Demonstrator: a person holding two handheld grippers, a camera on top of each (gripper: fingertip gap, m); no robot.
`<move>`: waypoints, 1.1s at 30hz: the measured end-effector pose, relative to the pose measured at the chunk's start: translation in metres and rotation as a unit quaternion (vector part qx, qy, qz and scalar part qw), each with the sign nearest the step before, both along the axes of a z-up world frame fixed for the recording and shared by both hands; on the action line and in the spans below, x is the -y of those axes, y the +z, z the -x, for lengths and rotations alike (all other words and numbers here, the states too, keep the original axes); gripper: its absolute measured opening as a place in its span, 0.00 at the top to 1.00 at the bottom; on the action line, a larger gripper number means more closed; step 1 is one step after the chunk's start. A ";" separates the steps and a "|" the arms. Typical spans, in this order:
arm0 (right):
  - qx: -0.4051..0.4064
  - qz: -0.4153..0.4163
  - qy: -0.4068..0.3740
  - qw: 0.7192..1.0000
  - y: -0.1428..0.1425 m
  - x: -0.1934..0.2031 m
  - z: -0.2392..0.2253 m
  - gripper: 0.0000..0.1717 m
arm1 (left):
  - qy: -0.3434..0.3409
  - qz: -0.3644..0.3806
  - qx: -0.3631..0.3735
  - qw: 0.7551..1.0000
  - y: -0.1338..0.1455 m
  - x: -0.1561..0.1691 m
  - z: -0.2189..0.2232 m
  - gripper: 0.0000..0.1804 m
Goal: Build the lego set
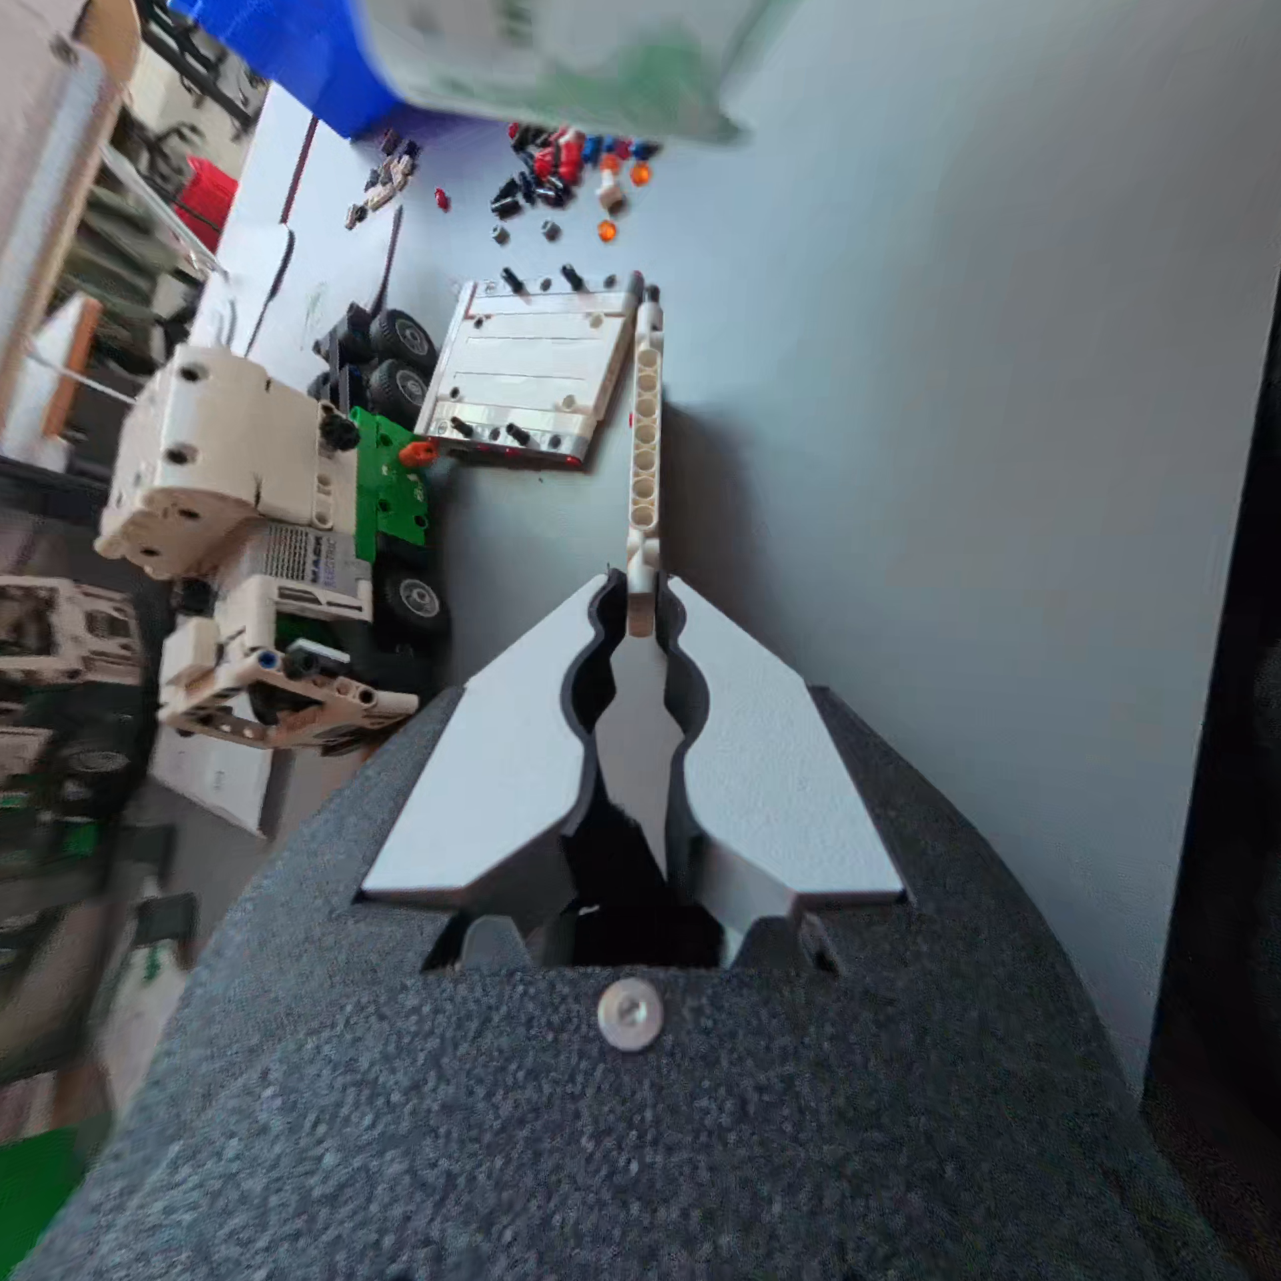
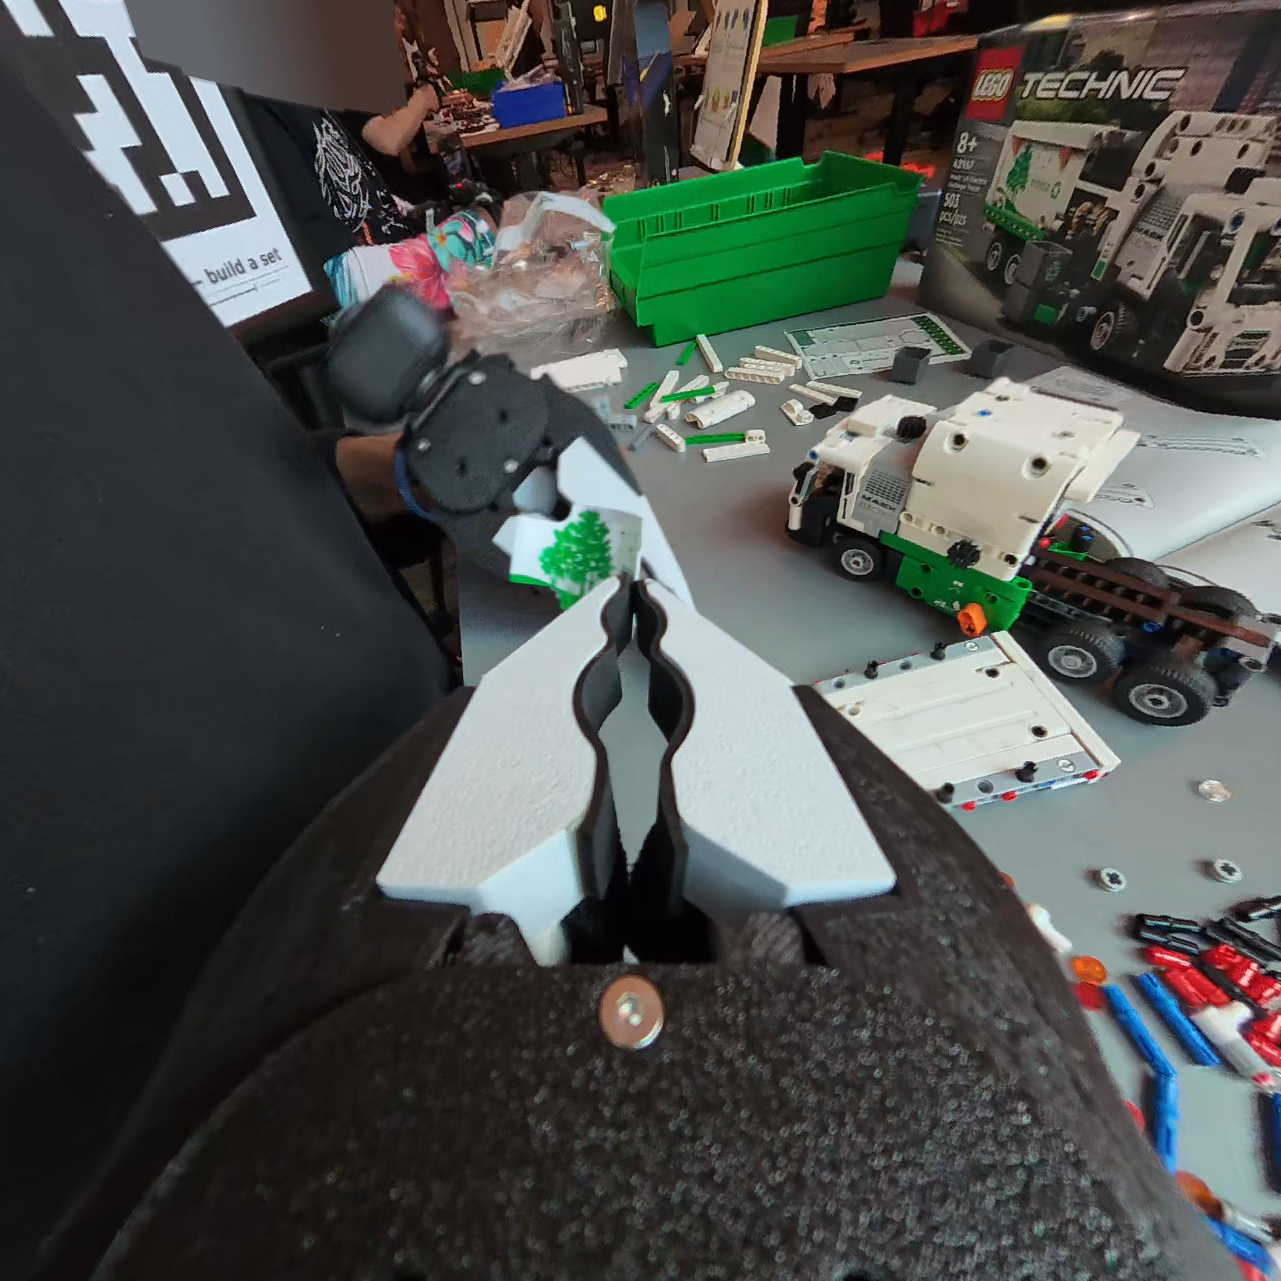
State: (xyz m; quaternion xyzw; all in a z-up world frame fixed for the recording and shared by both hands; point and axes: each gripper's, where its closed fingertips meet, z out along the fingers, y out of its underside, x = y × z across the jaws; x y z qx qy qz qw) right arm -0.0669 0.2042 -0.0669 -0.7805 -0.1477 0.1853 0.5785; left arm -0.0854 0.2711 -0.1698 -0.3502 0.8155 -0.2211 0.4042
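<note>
We see the left gripper closed on one end of a white beam with holes, both pads pressing on it. The beam points away over the grey table, just beside a white panel. A white and green truck stands at the left, small loose parts lie farther off.

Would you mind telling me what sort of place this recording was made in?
Probably a shared hobby workshop for building brick sets: a half-built toy truck with loose pieces on a grey table, and more worktables behind.

You're in some toy-brick building workshop: grey table with loose bricks, green bin, more worktables behind.
</note>
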 end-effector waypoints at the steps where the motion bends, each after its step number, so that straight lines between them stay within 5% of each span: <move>1: 0.001 0.006 -0.012 1.000 0.002 -0.002 -0.005 1.00 | -0.013 -0.049 0.006 0.999 -0.003 0.002 0.004 0.96; 4: -0.038 0.062 -0.035 0.997 -0.006 -0.006 -0.015 1.00 | -0.036 -0.117 0.015 0.992 -0.006 0.010 0.016 0.96; 8: -0.174 0.131 -0.074 0.973 -0.021 -0.010 -0.021 1.00 | -0.014 -0.106 -0.010 0.994 -0.009 0.008 0.026 0.88; 13: -0.265 0.190 -0.115 0.939 -0.046 -0.011 -0.018 1.00 | 0.018 -0.008 -0.038 0.999 -0.006 0.008 0.039 0.74; 20: -0.312 0.233 -0.178 0.904 -0.062 -0.014 -0.007 1.00 | 0.056 0.239 -0.024 0.969 0.016 0.008 0.038 0.72; 28: -0.383 0.248 -0.206 0.866 -0.074 -0.014 0.007 1.00 | -0.010 0.307 -0.018 0.951 0.024 0.009 0.032 0.71; 33: -0.428 0.250 -0.203 0.845 -0.074 -0.019 0.014 1.00 | -0.044 0.286 -0.018 0.957 0.024 0.008 0.028 0.72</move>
